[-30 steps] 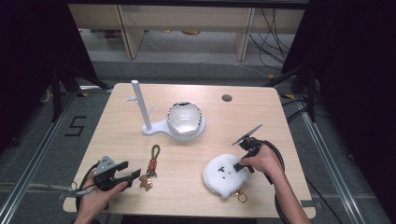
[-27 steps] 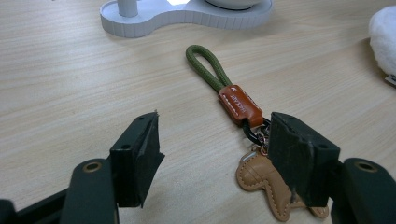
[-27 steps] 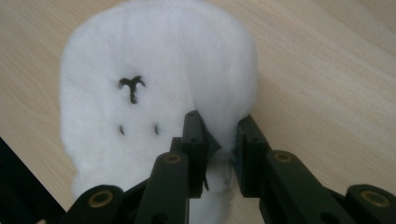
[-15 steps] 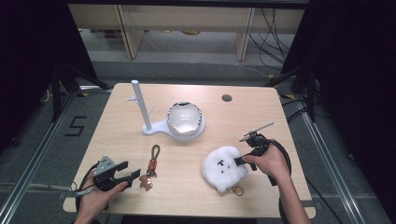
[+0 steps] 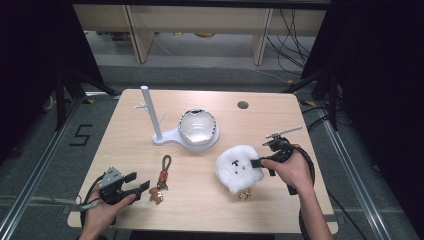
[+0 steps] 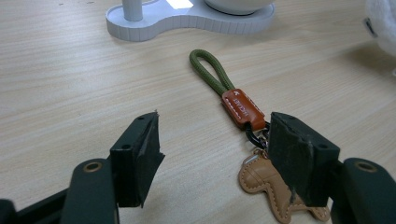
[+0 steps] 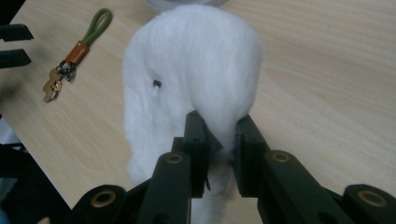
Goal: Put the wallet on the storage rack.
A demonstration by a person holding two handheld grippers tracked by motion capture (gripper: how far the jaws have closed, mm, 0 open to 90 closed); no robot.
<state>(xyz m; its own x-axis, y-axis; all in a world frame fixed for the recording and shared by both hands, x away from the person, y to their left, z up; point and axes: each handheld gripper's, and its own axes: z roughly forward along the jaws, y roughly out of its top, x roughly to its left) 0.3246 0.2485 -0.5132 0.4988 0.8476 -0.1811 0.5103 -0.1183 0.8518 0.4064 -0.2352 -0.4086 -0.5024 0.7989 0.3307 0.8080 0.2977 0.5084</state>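
**White plush pinched at its edge, keychain waiting between spread jaws**

White and fluffy, the round plush toy with a small stitched face (image 5: 238,166) lies on the pale wooden tabletop (image 5: 280,120) toward its right edge, in front of the white stand with a slim upright post and a glossy domed bowl (image 5: 186,131). The right gripper (image 7: 219,135) has its jaws pressed together on a fold of the fur at the side nearest the person's hand. By the look of it the toy is light, soft and very compressible, so a pinch takes pile rather than body and could slip; a deeper bite, or the small metal ring (image 5: 243,196) at its near edge, would likely hold more surely.

Near the front-left part of the tabletop lies the olive-green cord-loop keychain with an orange leather tab and a tan leather charm (image 6: 240,108). The left gripper (image 6: 215,149) hovers low with jaws spread wide, empty, the charm just beside one jaw. Cord is limp; the stiffer tab seems the better hold.

Embossed lettering marks the orange tab, too small to read.
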